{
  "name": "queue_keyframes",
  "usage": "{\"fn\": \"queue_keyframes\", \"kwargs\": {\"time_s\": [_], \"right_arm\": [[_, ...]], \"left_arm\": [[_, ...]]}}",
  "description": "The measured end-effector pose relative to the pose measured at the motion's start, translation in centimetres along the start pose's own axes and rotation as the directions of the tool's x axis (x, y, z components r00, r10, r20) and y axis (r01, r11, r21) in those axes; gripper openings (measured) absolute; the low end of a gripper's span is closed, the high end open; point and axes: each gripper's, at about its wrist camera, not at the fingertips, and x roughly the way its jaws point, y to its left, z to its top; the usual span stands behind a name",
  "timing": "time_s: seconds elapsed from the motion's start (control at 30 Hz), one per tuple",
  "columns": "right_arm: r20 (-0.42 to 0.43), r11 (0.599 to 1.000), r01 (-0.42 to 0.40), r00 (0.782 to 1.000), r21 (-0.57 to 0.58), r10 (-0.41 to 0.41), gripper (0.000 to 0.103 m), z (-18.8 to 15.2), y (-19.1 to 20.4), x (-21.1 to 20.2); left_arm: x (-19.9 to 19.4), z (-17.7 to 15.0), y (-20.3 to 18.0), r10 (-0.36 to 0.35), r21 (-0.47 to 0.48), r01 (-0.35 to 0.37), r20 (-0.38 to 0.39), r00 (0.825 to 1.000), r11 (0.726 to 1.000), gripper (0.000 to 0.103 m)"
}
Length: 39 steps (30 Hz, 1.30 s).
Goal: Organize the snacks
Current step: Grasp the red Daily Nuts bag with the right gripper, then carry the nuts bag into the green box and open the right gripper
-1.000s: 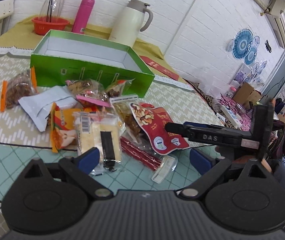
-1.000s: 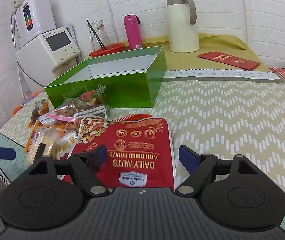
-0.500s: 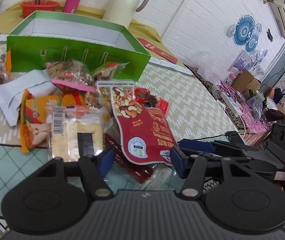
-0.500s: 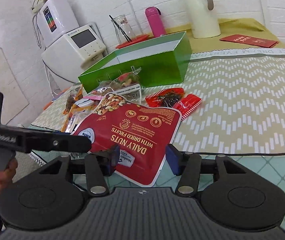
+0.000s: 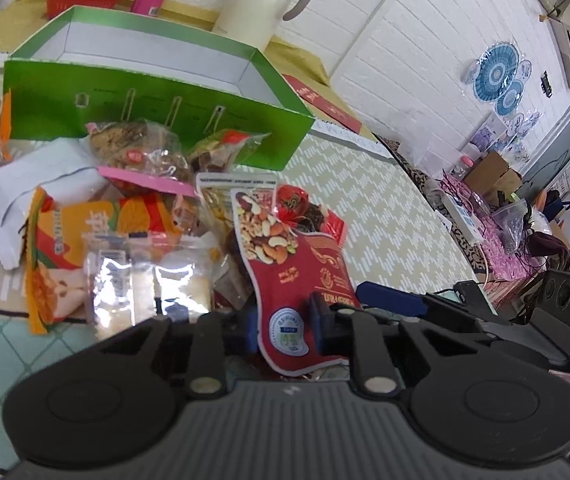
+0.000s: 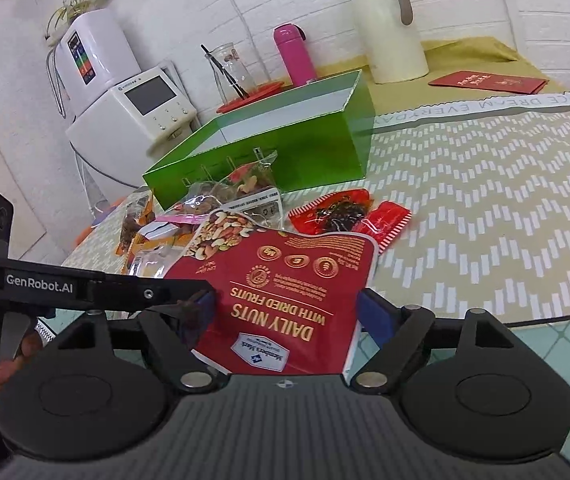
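1. Table [image 6: 505, 208]: covered with a patterned cloth, bearing all items below.
2. Green box [image 5: 157, 92]: open-topped and, as far as its inside shows, empty; stands at the far side of the snack pile. Judged to be the place the snacks go.
3. Snack pile [image 5: 125, 216]: mixed clear and coloured packets heaped just in front of the box; none yet inside it.
4. Right gripper [image 6: 285, 312]: jaws spread wide and opening, one on either side of the nut pouch; the blue pads do not press on it.
5. Left gripper [image 5: 281, 322]: jaws closing on the near bottom edge of the nut pouch, the pouch between them. The pads appear to pinch it.
6. Nut pouch [image 6: 285, 280]: red, labelled daily nuts with dried fruits; lies at the near edge of the pile, its top resting on other packets, well short of the box.
7. Two small red packets [image 6: 349, 216]: on the cloth, just beyond the pouch.
8. Step in hand, as judged: taking hold of the nut pouch with the left gripper.
9. Next move, as judged: firm pinch, lift clear of neighbouring packets, carry over the near wall of the box, release inside.
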Motion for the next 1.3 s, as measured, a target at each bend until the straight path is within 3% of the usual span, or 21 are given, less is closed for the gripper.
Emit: {"fn": "queue_keyframes", "kwargs": {"time_s": [0.3, 0.4, 0.7, 0.73, 0.83, 0.9, 1.03, 1.3], "right_arm": [[-0.033, 0.997, -0.073, 0.997, -0.011, 0.072, 0.103, -0.4, 1.4, 0.5], [-0.037, 0.997, -0.074, 0.997, -0.026, 0.073, 0.103, -0.3, 2.2, 1.3], [-0.009, 0.994, -0.093, 0.996, -0.054, 0.093, 0.103, -0.1, 3.7, 3.4], [-0.007, 0.994, -0.102, 0.995, -0.037, 0.101, 0.099, -0.1, 3.6, 3.3], [0.009, 0.992, -0.126, 0.992, 0.025, 0.126, 0.072, -0.3, 3.1, 2.6], [0.030, 0.994, -0.113, 0.993, 0.003, 0.113, 0.069, -0.2, 3.9, 1.9], [0.098, 0.993, -0.075, 0.992, -0.086, 0.083, 0.067, 1.0, 5.8, 0.7], [0.194, 0.989, -0.085, 0.975, -0.125, 0.108, 0.067, 7.5, 6.0, 1.4]], "left_arm": [[-4.2, -1.1, 3.7, 0.000, -0.055, 0.003, 0.052, 0.999, 0.999, 0.017], [-4.7, -1.8, 4.7, -0.015, -0.093, 0.020, 0.055, 0.998, 0.995, 0.017], [-5.2, -2.3, 5.4, 0.001, -0.085, 0.005, 0.076, 0.997, 0.996, 0.022], [-5.1, -2.3, 5.6, 0.005, -0.091, 0.002, 0.071, 0.997, 0.996, 0.022], [-5.5, -2.5, 5.6, 0.002, -0.092, 0.005, 0.072, 0.997, 0.996, 0.019], [-6.0, -2.4, 5.4, -0.003, -0.082, 0.010, 0.086, 0.996, 0.997, 0.019], [-7.5, -1.1, 4.5, -0.020, -0.056, 0.028, 0.143, 0.989, 0.998, 0.019], [-8.7, 5.6, 3.0, -0.003, 0.001, 0.003, 0.261, 0.965, 1.000, 0.019]]}}
